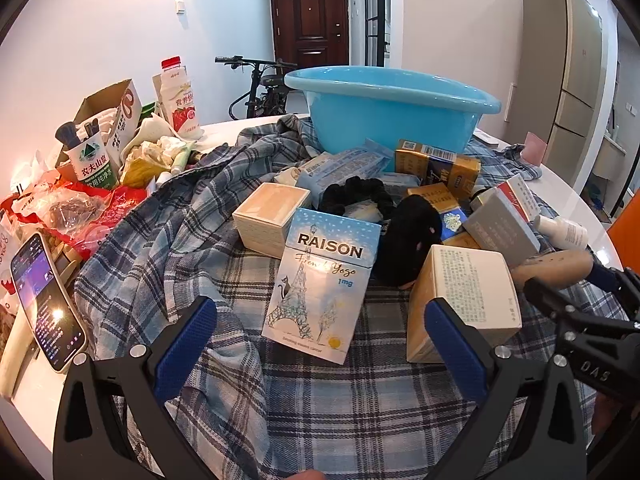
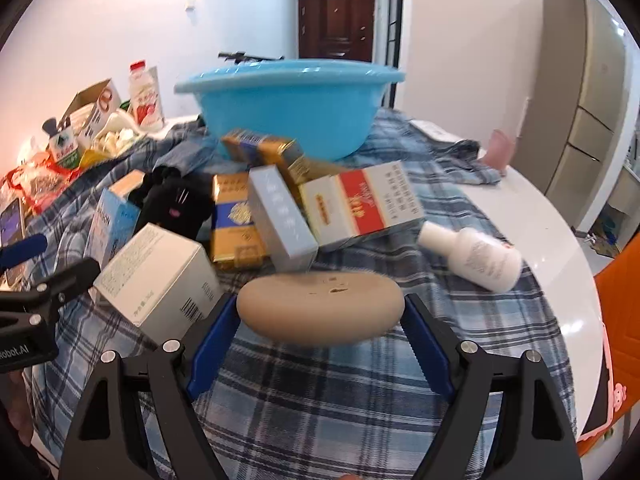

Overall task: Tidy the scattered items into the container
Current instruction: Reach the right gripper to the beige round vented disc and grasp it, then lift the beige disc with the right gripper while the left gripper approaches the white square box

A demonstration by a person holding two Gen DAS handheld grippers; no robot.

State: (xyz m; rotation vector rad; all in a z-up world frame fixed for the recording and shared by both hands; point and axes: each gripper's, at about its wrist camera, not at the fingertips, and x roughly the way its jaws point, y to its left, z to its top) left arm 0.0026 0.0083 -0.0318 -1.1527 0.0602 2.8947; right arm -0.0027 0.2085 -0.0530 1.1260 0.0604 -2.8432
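The left gripper (image 1: pixel 320 332) is wide open over the checked cloth (image 1: pixel 320 408). A blue and white RAISON box (image 1: pixel 320 284) stands between its blue fingers (image 1: pixel 188 344). A white box (image 1: pixel 468 296) leans just beside it. A black furry toy (image 1: pixel 408 236) lies behind them. The blue tub (image 1: pixel 392 108) sits at the back. A phone (image 1: pixel 46 304) lies at the left.

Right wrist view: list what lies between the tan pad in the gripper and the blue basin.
In the right wrist view, between the tan pad and blue basin lie a grey box, a red-and-white carton and gold packs.
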